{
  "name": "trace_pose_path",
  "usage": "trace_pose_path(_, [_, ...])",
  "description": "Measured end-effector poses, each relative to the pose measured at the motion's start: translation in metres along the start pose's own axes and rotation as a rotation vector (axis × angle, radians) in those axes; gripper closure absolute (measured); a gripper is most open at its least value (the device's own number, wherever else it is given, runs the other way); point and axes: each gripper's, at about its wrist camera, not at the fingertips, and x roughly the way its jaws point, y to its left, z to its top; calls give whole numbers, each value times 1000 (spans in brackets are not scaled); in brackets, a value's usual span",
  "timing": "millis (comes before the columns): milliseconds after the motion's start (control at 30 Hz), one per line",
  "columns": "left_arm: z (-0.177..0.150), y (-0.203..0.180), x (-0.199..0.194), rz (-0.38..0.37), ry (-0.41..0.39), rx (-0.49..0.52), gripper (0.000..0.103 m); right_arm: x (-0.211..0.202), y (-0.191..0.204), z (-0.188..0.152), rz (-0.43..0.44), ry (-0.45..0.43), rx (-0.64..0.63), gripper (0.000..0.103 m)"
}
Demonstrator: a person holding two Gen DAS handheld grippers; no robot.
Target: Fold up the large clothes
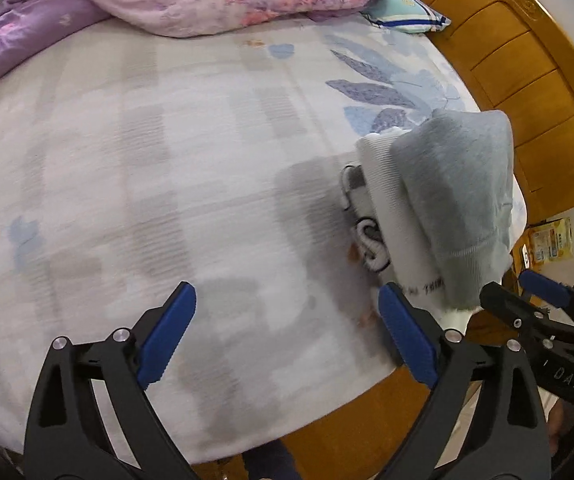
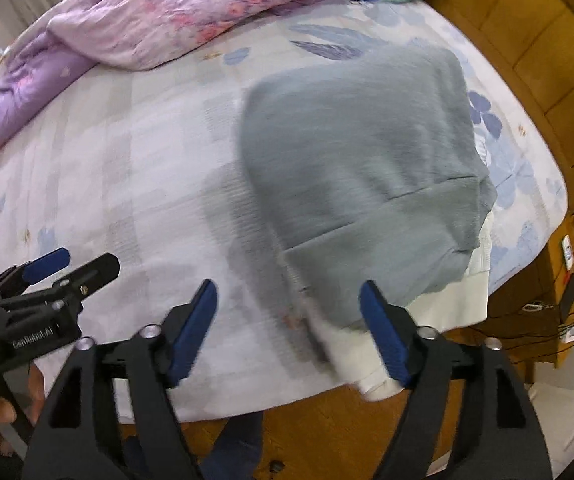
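Both grippers — left point(image 1: 287, 336), right point(image 2: 289, 332) — jaws wide, holding nothing.

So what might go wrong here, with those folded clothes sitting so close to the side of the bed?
1. The grey sweatshirt and the white garment under it lie at the bed's edge, with the white hem already overhanging; a nudge could probably tip the stack off.
2. Both grippers, left and right, are open and hold nothing, so a careless pass might undo the fold.

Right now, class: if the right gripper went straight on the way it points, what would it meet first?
Probably the grey garment folded on the bed. The open right gripper points at its near edge, though blur makes depth unsure.
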Motion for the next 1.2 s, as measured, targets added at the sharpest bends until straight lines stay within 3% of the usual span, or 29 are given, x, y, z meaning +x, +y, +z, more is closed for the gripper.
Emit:
trace_pose_path(300, [-28, 59, -98, 29, -77, 53, 5, -71, 94, -30, -86, -86, -35, 11])
trace_pose_path(533, [-57, 84, -190, 74, -185, 152, 5, -142, 142, -66, -106, -171, 33, 9])
trace_pose_path(700, [-75, 96, -253, 48, -252, 199, 5, -193, 163, -81, -95, -234, 58, 8])
trace_pose_path(867, [-83, 94, -302, 85, -303, 225, 5, -230, 182, -90, -96, -264, 36, 8])
trace_pose_path(1200, [-95, 77, -370, 137, -416, 188, 5, -287, 186, -98, -36, -367, -32, 8])
